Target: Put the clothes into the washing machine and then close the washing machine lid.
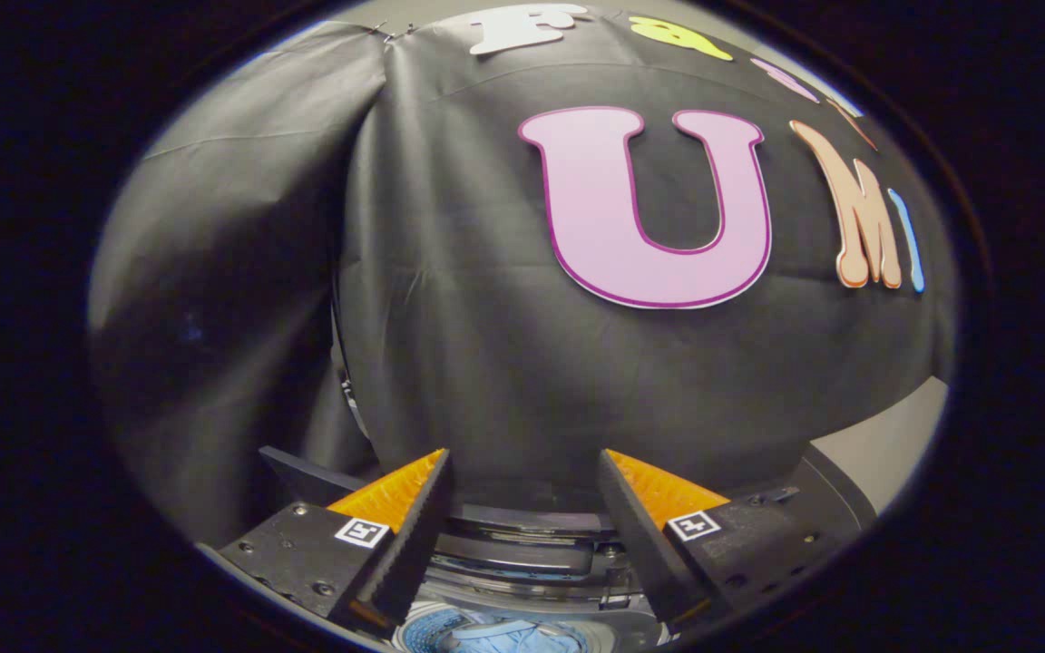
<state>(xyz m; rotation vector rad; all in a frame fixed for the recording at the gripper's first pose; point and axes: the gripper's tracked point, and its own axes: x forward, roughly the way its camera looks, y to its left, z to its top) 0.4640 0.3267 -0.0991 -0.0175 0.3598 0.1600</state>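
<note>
1. The clothes (509,638), a pale blue bundle, lie inside the drum of the washing machine (522,562), directly below the gap between the fingers.
2. That points to the loading step being done, though I cannot tell whether more garments wait elsewhere.
3. The washing machine lid (522,521) appears as dark curved layers at the back of the opening, just above the clothes; it looks raised, so closing it is what remains.
4. The gripper (522,472) hovers above the opening with its fingers spread apart and nothing between them.
5. Beyond the washing machine hangs the booth wall (450,317), a black cloth, close behind the lid.
</note>
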